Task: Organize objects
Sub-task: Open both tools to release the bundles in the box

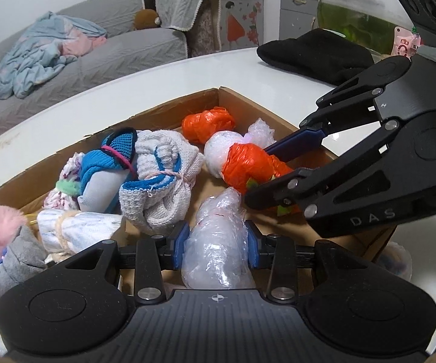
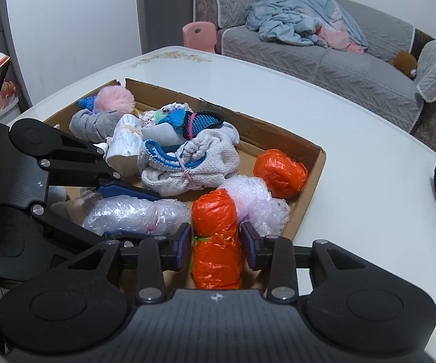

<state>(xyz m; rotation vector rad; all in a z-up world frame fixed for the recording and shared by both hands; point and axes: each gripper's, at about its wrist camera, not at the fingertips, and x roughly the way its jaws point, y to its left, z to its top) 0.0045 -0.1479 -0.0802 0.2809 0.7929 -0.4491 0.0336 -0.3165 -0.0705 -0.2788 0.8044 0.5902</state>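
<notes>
A shallow cardboard box (image 1: pixel 248 98) (image 2: pixel 293 142) on the white table holds rolled bundles. My left gripper (image 1: pixel 217 242) is shut on a clear bubble-wrap roll (image 1: pixel 218 242) (image 2: pixel 133 213) at the box's near edge. My right gripper (image 2: pixel 216 243) (image 1: pixel 274 171) is shut on an orange plastic-wrapped roll (image 2: pixel 216 233) (image 1: pixel 248 163) beside it. A second orange roll (image 1: pixel 209 122) (image 2: pixel 280 174) and a white bubble-wrap bundle (image 1: pixel 219 146) (image 2: pixel 257 199) lie close by. Knitted white-and-blue cloth bundles (image 1: pixel 160 178) (image 2: pixel 187 163) fill the box's other half.
A pink pom-pom with grey cloth (image 1: pixel 3 236) (image 2: pixel 112 99) lies at the box's end. A black cloth (image 1: pixel 315 51) and a glass fish bowl (image 1: pixel 360 12) stand on the table (image 2: pixel 354 151) beyond the box. A grey sofa (image 2: pixel 324 57) is behind.
</notes>
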